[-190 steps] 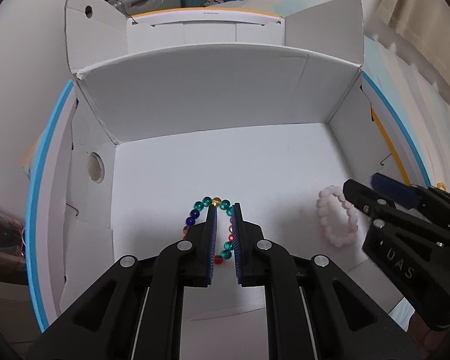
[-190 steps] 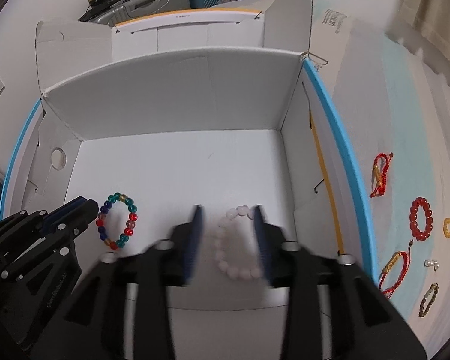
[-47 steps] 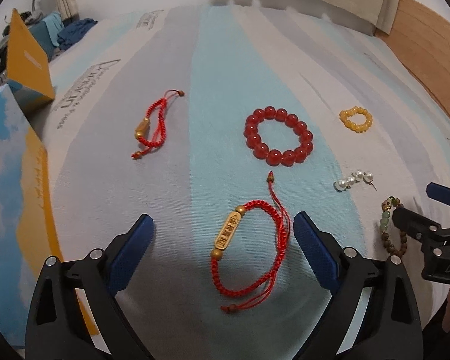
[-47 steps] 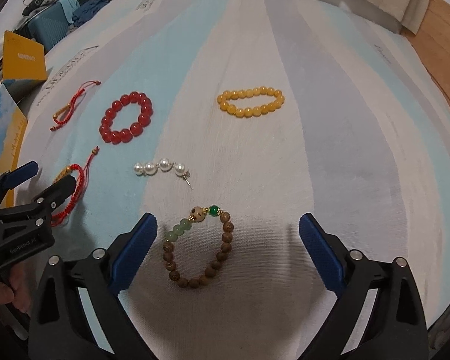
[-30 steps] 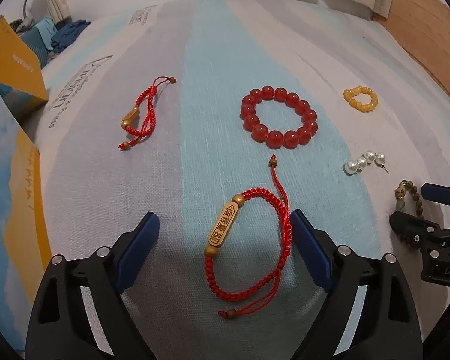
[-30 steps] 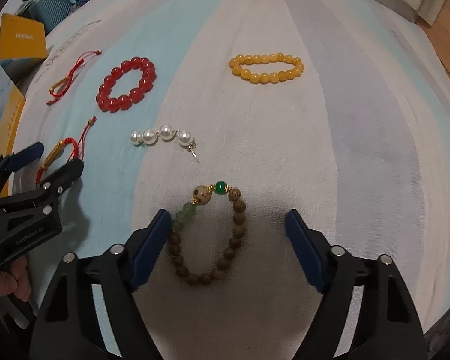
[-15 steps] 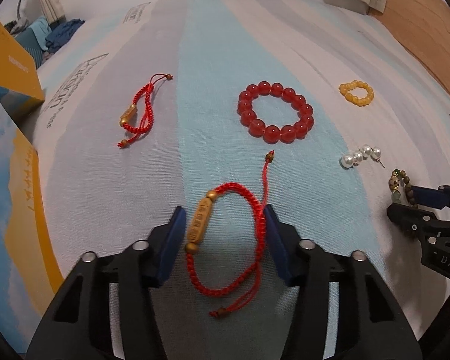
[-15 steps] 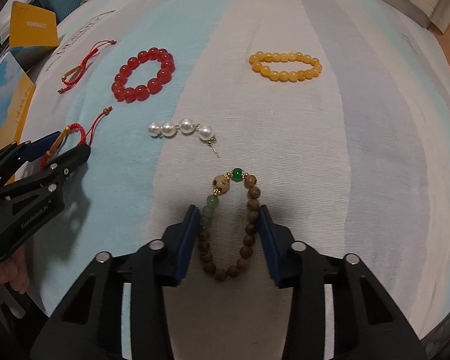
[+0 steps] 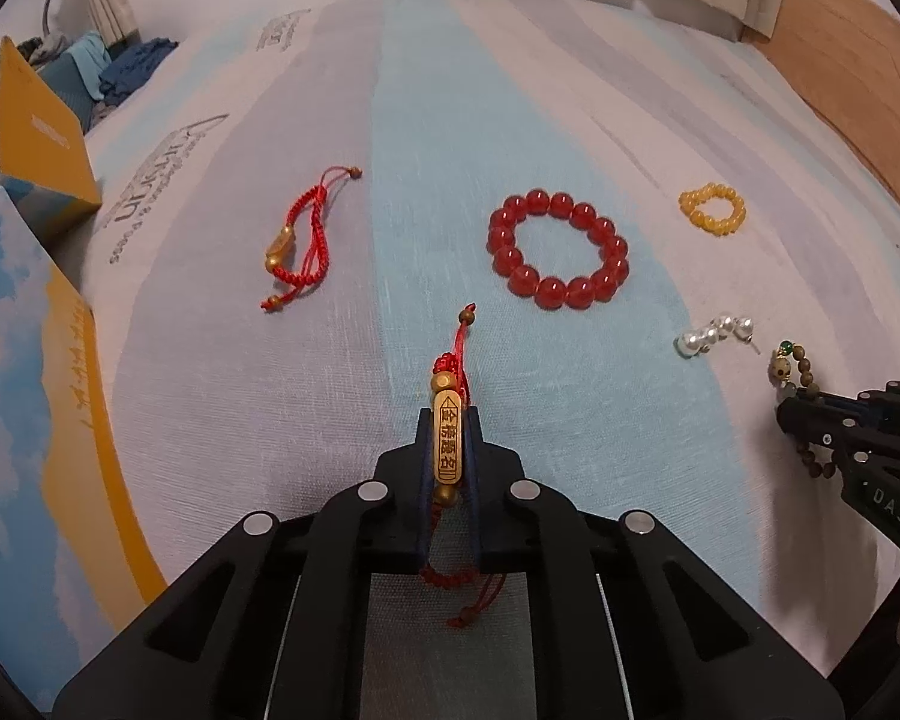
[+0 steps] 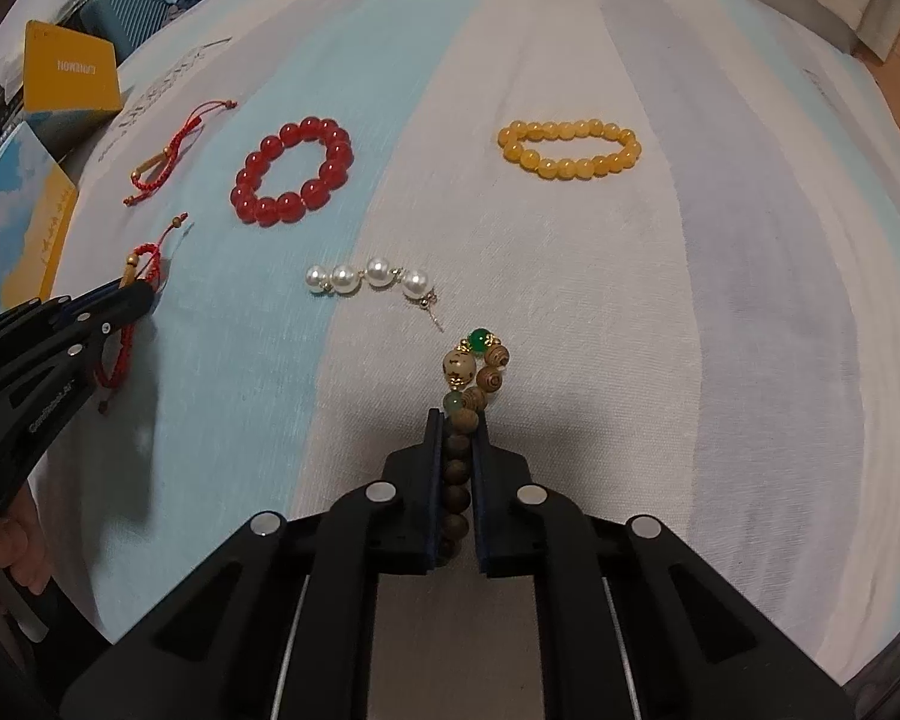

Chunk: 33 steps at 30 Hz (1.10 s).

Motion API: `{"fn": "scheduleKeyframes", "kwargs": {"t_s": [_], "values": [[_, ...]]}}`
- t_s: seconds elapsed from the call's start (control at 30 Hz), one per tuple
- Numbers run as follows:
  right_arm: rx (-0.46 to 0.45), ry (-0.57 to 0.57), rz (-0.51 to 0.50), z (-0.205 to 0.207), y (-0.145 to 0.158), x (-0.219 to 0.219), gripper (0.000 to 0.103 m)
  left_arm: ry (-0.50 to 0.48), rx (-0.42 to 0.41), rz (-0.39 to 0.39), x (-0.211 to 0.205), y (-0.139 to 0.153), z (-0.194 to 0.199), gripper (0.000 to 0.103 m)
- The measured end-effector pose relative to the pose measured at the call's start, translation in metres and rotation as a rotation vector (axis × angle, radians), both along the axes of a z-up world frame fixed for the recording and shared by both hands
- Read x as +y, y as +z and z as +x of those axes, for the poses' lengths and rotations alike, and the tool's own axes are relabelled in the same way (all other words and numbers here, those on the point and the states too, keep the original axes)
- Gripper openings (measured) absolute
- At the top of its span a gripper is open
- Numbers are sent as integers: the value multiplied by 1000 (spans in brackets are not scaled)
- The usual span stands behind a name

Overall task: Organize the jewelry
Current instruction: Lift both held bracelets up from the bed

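Striped bedsheet point(image 9: 240, 420); red cord bracelet point(image 9: 448, 450) half hidden inside left tool point(image 9: 448, 420).

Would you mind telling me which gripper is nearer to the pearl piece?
Right. The right gripper, shut on the wooden bracelet, sits just below the pearl piece. The left gripper, shut on a red cord bracelet, is farther off to its left.

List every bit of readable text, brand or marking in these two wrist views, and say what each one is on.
"DAS": on the right gripper, seen from the left wrist view.
Four Chinese characters on the gold bar of the red cord bracelet in the left gripper; too small to read surely.
Upside-down lettering on the yellow box; not surely legible.
Grey print on the bedsheet; blurred, unreadable.
Lettering on the left gripper's body in the right view; unreadable.
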State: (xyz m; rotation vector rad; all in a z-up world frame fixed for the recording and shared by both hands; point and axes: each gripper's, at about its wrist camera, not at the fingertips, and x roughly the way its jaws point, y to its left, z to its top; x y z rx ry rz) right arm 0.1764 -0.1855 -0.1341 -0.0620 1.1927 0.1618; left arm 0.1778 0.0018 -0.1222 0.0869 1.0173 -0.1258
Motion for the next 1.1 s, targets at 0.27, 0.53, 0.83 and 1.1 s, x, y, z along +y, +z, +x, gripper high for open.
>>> {"fn": "scheduleKeyframes", "kwargs": {"t_s": [0.27,0.53,0.83,1.1], "values": [[-48,-30,9,0,10,-5,7,6,-12,1,1,8,-1,7],[-67,-39,4,-1,15,-4,7,11,-8,6,2,12,-1,8],[-118,-59,-9,-3,32,-1,7,24,-28,6,3,25,-4,8],[-165,-73,-19,-4,49,2,7,53,-37,7,5,38,-8,8]]}}
